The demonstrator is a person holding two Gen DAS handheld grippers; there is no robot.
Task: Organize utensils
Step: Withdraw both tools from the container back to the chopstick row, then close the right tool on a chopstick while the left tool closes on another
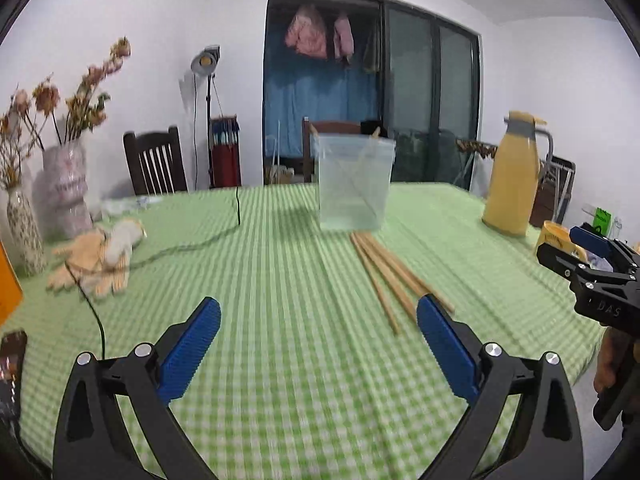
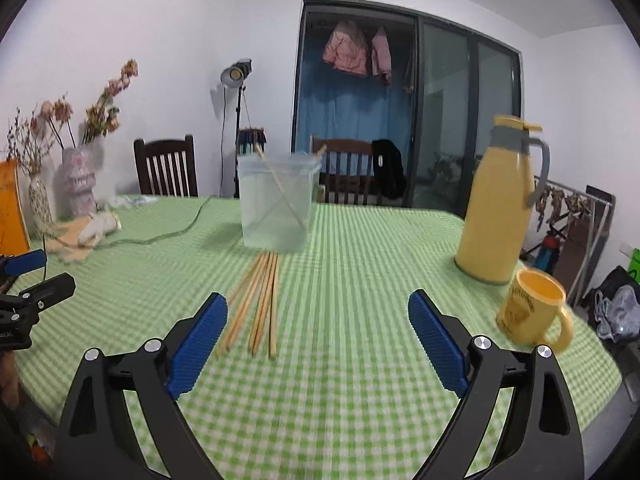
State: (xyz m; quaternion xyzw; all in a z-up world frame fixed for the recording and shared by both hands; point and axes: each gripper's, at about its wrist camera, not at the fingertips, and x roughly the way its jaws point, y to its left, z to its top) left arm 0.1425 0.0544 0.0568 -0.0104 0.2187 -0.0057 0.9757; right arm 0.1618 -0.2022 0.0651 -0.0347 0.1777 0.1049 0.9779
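Note:
Several wooden chopsticks (image 1: 394, 276) lie loose on the green checked tablecloth (image 1: 280, 280), just in front of a clear plastic container (image 1: 354, 182) that holds two chopsticks leaning inside. In the right wrist view the loose chopsticks (image 2: 258, 300) lie fanned before the container (image 2: 278, 200). My left gripper (image 1: 318, 342) is open and empty, above the cloth, with the chopsticks' near ends by its right finger. My right gripper (image 2: 318, 334) is open and empty, the chopsticks' near ends beside its left finger. Each gripper shows at the edge of the other's view.
A yellow thermos jug (image 2: 500, 204) and a yellow mug (image 2: 532, 310) stand at the right. Work gloves (image 1: 100, 256), a black cable (image 1: 180, 246) and vases with dried flowers (image 1: 66, 184) are at the left. Chairs stand behind the table.

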